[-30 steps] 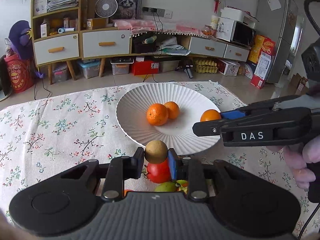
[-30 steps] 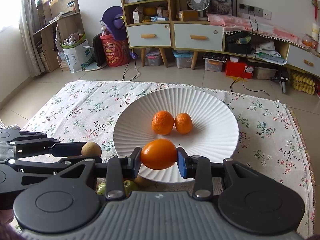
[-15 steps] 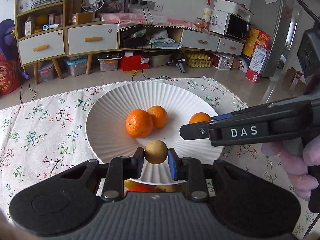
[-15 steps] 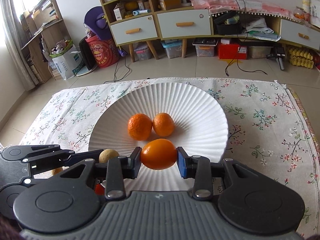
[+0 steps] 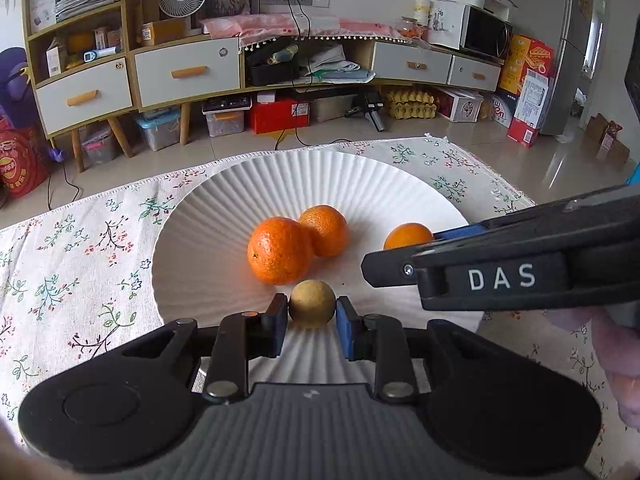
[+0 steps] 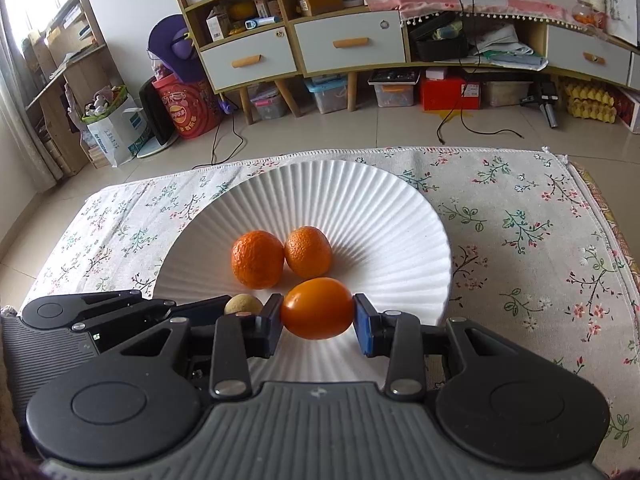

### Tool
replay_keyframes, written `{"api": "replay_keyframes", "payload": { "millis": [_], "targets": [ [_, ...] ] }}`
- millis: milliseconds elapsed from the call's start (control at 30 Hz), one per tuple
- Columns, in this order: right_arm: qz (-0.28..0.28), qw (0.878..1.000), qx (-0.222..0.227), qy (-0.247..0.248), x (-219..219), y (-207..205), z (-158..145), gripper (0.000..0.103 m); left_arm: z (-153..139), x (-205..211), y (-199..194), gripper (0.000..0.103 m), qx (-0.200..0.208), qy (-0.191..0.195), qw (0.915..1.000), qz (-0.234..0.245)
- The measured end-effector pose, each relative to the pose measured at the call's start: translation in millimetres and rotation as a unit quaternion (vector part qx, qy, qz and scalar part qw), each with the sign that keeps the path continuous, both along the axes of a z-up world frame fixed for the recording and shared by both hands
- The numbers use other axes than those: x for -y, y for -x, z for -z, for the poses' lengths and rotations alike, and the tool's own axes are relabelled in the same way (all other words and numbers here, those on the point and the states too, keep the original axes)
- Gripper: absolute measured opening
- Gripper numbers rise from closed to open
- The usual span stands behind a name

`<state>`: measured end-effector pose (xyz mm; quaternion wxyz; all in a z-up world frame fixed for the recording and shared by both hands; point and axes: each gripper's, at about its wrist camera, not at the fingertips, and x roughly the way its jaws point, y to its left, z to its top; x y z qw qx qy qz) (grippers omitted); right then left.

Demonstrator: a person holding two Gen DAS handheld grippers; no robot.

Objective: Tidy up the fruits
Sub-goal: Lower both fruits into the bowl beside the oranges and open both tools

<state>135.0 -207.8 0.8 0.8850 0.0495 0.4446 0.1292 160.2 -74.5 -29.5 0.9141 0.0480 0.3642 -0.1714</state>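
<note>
A white ribbed plate (image 6: 400, 216) is set on a floral-printed cloth (image 6: 520, 216). Orange mandarins (image 6: 256, 258) and a tan fruit (image 5: 312, 303) are shown.

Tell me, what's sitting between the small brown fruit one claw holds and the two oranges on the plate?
Nothing: in the left wrist view only bare ribbed white plate separates the brown fruit, gripped by the left gripper, from the two oranges.
</note>
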Motion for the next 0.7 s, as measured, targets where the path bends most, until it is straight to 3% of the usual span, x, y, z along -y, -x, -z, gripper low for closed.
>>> {"api": "replay_keyframes", "payload": {
  "millis": [367, 533, 700],
  "targets": [
    [-0.005, 1.000, 0.013, 0.011, -1, 3, 2, 0.036, -5, 1, 4, 0.028, 0.010, -0.003, 0.9999, 0.006],
    [-0.005, 1.000, 0.018, 0.005, -2, 4, -4, 0.044, -12, -5, 7, 0.045, 0.013, 0.003, 0.9999, 0.006],
    [-0.009, 1.000, 0.023, 0.005, -4, 6, -9, 0.053, -19, -10, 12, 0.055, 0.016, 0.002, 0.9998, 0.011]
  ]
}}
